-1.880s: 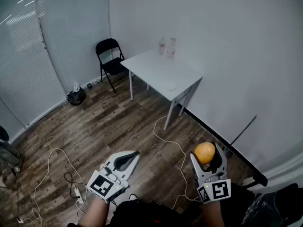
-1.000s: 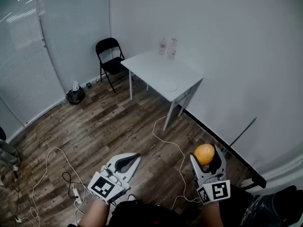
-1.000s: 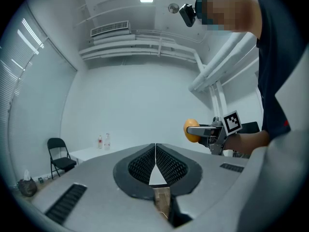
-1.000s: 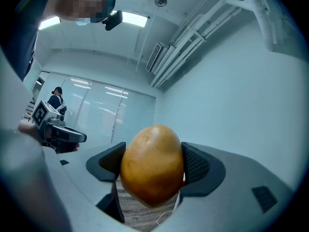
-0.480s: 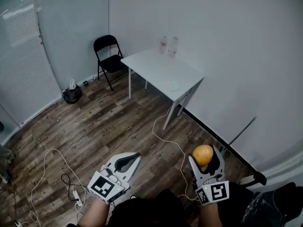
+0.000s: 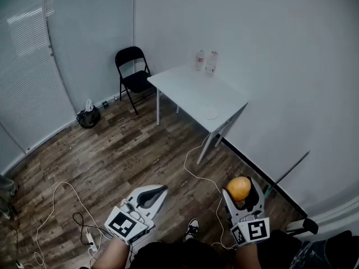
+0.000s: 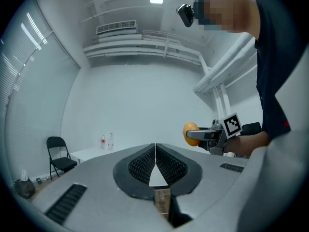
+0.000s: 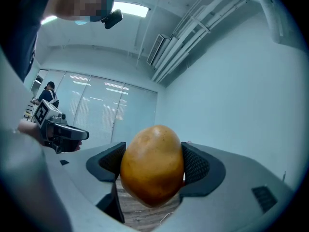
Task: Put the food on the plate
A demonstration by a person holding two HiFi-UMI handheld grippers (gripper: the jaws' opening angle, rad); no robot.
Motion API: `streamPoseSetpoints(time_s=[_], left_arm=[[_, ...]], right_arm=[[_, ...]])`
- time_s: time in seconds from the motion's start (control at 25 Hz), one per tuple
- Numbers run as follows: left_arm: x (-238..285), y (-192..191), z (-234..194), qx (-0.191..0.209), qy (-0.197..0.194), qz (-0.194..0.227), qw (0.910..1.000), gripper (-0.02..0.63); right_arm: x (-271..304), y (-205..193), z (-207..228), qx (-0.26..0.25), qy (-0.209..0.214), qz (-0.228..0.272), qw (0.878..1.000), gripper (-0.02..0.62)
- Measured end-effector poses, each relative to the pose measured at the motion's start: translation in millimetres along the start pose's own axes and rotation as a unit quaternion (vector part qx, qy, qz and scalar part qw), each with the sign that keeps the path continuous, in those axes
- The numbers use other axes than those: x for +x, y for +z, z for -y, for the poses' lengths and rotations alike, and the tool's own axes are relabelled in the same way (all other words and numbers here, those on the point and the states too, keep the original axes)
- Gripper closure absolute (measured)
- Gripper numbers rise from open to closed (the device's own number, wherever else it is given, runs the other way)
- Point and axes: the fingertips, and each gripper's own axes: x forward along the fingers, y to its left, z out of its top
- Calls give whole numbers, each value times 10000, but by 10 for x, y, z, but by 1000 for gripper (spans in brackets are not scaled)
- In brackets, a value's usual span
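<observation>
My right gripper is shut on an orange-yellow fruit, held at waist height over the wood floor; the fruit fills the space between the jaws in the right gripper view. At lower left my left gripper is shut with nothing in it, its jaws pressed together. A white plate lies near the front right edge of the white table, several steps ahead of both grippers.
Two clear bottles stand at the table's far edge by the wall. A black folding chair is left of the table, a dark bag by the blinds. White cables trail over the floor. A shoe shows between the grippers.
The view has shifted, with the table now slightly lower and further right. A shoe has appeared at the bottom. Both grippers keep their hold and pose.
</observation>
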Motion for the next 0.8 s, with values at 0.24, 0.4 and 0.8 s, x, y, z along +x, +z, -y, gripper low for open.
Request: streamPoseSetpoints(time_s=[0.24, 0.4, 0.8], left_arm=[[807, 77, -208, 134, 12, -85, 9999, 583], [1389, 156, -278, 177, 76, -87, 9998, 583], [2728, 132, -294, 157, 177, -205, 9995, 582]], right_arm=[[511, -71, 701, 62, 40, 56, 10000, 223], [779, -107, 1249, 100, 83, 99, 9999, 222], [1246, -392, 2563, 225, 144, 16, 9996, 222]])
